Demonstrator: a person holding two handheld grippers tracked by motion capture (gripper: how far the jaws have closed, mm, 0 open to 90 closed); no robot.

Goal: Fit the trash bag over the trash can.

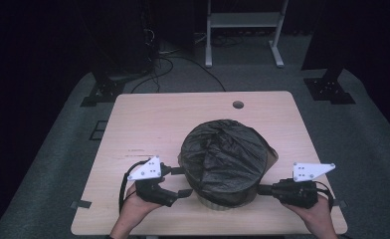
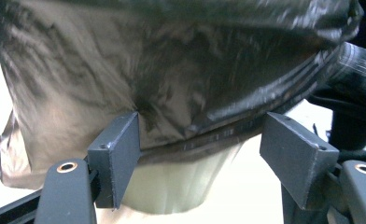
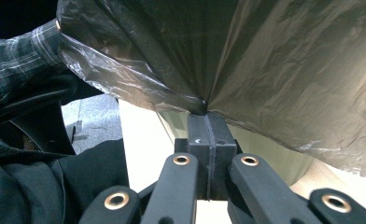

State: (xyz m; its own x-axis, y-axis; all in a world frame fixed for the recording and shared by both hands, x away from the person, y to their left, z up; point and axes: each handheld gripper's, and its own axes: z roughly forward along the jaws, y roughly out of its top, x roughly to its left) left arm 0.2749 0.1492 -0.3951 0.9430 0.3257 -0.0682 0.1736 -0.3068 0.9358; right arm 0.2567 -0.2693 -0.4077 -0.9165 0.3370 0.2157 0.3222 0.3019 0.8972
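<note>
A black bin bag (image 1: 225, 159) is covering a pale bin (image 2: 181, 182) standing near the table's (image 1: 148, 124) near edge. The left gripper (image 1: 180, 181) is gaping wide beside it; the right gripper (image 3: 208, 122) is pinching the bag's hem.

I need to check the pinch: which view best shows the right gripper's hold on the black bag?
The right gripper view: its jaws meet on a fold of the black bag. The high view shows the right gripper at the bag's edge; the left gripper view shows the bag's other side.
</note>
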